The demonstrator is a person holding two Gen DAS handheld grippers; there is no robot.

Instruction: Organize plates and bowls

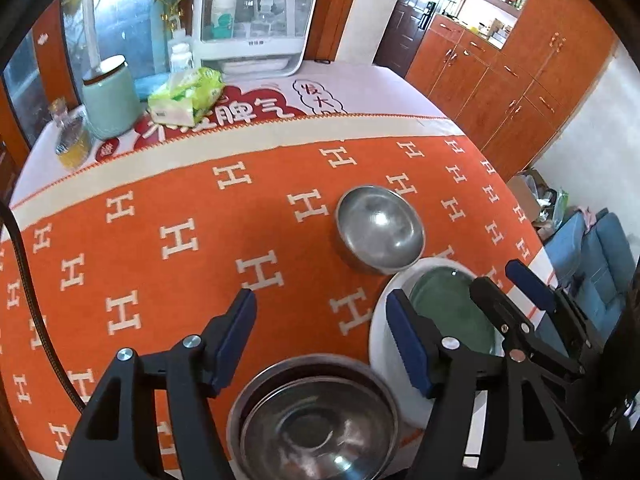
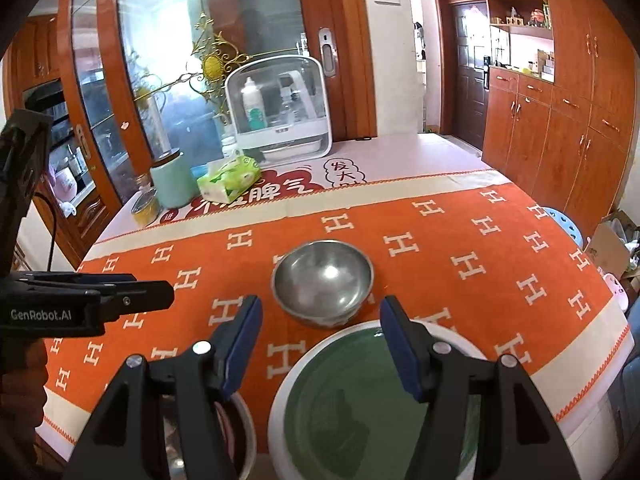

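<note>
A single steel bowl stands on the orange cloth mid-table. A green plate lies on a white plate at the near edge. A stack of steel bowls sits left of the plates. My left gripper is open and empty above the stacked bowls. My right gripper is open and empty above the plates; it also shows in the left wrist view.
At the far end stand a white appliance with a clear door, a mint canister, a tissue pack and a jar. Wooden cabinets line the right wall.
</note>
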